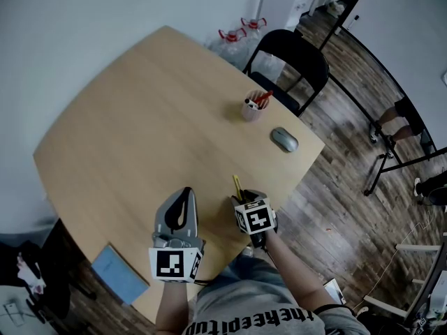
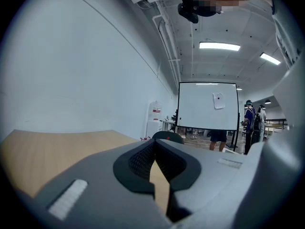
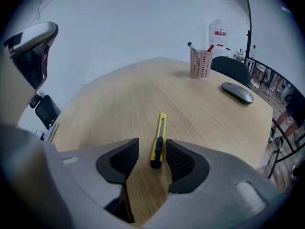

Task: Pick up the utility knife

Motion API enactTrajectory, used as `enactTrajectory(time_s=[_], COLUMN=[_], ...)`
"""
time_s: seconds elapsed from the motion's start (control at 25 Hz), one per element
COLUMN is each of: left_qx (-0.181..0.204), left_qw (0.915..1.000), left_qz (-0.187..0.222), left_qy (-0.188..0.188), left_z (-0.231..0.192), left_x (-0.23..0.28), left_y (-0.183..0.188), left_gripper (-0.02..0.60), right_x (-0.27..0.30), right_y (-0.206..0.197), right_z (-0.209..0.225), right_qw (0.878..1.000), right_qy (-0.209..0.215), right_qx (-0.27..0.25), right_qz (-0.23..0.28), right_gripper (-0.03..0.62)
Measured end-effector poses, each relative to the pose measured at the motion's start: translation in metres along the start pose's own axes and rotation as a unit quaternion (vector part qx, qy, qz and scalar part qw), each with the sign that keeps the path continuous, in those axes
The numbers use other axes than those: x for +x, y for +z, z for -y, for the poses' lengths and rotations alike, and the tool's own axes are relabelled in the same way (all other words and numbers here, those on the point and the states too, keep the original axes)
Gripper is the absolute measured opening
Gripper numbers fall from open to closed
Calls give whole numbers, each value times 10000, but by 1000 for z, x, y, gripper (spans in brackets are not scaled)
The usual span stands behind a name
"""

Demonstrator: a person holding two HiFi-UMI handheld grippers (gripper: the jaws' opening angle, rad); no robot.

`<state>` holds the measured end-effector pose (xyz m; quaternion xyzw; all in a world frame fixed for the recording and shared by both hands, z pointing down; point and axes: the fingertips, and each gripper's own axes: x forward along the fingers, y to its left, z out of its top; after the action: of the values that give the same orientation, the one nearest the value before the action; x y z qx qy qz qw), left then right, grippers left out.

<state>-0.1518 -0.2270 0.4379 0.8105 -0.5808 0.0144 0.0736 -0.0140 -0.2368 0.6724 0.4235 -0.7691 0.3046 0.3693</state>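
On the table (image 3: 119,99), a knife (image 3: 158,142) is framed by the spread fingers of the right gripper (image 3: 152,152).
The yellow knife is seen lying flat between them, just beside one finger; the fingers of the left gripper (image 2: 153,149) are pressed together, empty.

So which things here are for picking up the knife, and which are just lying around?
For the job:
- utility knife, flat on the table
- right gripper, open, its jaws either side of the knife's near end

Just lying about:
- mesh pen cup
- computer mouse
- blue notebook
- black chair
- left gripper, shut and empty
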Motion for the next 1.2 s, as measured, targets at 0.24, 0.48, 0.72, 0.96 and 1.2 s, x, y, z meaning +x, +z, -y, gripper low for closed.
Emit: enactTrajectory(time_s=[0.24,0.48,0.72,0.96,1.2], left_qx=[-1,-16,-20,11,51], left_qw=[10000,10000,10000,10000,10000], left_qz=[-12,-10,-13,-16,10], left_qy=[4,6,2,-9,-52], left_z=[-1,0,0,1,7], left_x=[-1,-1,-1,-3,-2], left_y=[-3,-1,-2,-1,1], left_gripper=[20,20,20,20,20], right_x=[4,1,1,-3,-23], right_y=[-2,-1,-3,-2,10], right_z=[1,3,4,4,6], right_qw=[9989,9984,9995,9996,9978], right_qy=[-219,-298,-259,-196,-138], right_qx=[-399,-475,-161,49,168], right_qz=[-69,-68,-24,173,622], right_gripper=[150,126,69,66,66])
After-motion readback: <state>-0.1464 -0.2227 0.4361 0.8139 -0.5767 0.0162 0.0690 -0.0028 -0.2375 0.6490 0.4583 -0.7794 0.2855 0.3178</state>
